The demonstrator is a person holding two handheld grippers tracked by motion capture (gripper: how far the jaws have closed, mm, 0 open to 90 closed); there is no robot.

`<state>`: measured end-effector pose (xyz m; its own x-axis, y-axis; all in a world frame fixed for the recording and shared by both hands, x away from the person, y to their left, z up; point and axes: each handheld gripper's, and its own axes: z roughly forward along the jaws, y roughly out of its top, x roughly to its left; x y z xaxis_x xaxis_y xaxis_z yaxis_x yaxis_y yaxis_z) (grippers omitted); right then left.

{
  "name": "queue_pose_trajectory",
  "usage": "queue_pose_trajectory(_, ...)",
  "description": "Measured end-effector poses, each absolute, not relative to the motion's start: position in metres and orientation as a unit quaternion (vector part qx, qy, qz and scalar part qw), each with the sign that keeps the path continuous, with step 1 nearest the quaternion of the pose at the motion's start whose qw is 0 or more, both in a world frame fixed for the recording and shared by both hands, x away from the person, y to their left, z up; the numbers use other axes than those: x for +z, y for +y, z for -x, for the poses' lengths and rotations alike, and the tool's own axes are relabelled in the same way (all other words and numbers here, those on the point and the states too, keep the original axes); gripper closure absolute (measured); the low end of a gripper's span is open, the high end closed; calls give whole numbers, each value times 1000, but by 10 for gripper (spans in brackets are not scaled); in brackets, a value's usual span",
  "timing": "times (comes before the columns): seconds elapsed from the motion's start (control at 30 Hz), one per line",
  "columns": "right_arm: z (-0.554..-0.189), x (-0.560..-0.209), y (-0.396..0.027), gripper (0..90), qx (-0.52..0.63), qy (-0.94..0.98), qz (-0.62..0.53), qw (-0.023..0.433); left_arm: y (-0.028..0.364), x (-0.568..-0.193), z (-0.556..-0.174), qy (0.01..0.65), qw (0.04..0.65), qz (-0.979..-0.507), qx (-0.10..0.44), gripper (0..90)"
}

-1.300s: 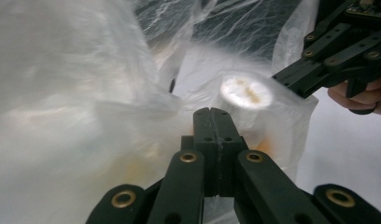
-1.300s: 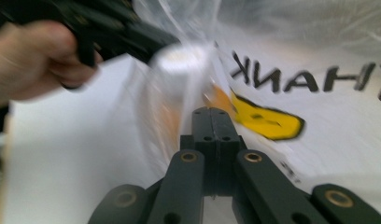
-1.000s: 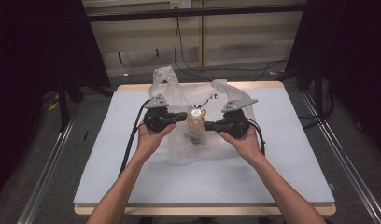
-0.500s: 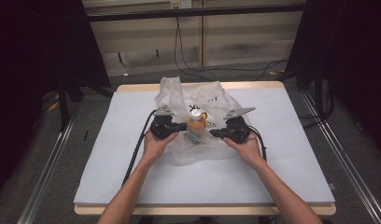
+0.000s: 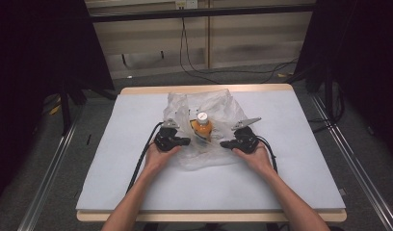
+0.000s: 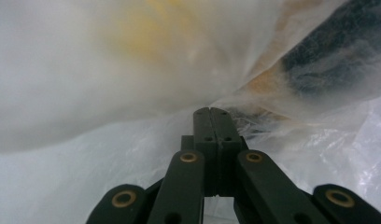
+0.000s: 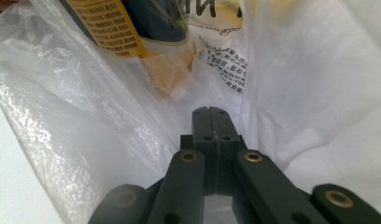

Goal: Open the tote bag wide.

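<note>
A clear plastic bag point(image 5: 204, 130) lies crumpled on the desk point(image 5: 112, 168), at the middle of its far half. Inside the bag stands a bottle point(image 5: 203, 127) with orange content and a white cap point(image 5: 202, 116), and it looks about upright.

The left gripper point(image 5: 184, 141) is just beside the bottle on its left side, and the right gripper point(image 5: 226, 144) is just beside the bottle on its right side. Both point inward at the bottle, with the bag between them.

In the left gripper view the two black jaws of the left gripper point(image 6: 211, 112) are pressed together with no gap, and the thin film of the bag point(image 6: 109, 154) gathers at their tips, so they pinch the bag there. Behind the film a yellow and a dark shape are visible, but blurred.

In the right gripper view the jaws of the right gripper point(image 7: 211, 110) are also fully together, and the film of the bag point(image 7: 86, 135) folds into their tips. Just beyond, the label of the bottle point(image 7: 132, 23) shows yellow and dark with small print.

A hand point(image 5: 160, 156) holds each gripper near the front edge of the bag.
</note>
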<state>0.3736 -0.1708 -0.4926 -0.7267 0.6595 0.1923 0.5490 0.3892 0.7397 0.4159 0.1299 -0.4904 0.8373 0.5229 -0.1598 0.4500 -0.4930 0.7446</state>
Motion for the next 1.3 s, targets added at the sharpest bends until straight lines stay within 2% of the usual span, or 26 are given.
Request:
queue_pose_trajectory(0.23,-371,-484,-170,900,426,828,-357,71,134,-484,-413,284,439,-851,45,900)
queue_pose_trajectory(0.47,-354,-451,-182,900,485,799,-345,85,144,-446,-391,247,476,-842,61,900)
queue_pose_trajectory(0.97,-349,-399,-191,900,546,762,-330,112,154,-407,-365,208,557,-802,57,900)
queue_pose_trajectory(1.17,-357,-372,-183,900,551,764,-312,124,144,-378,-370,183,572,-797,67,900)
queue_pose_trajectory(1.3,-373,-352,-171,900,544,772,-301,134,121,-350,-386,163,570,-801,78,900)
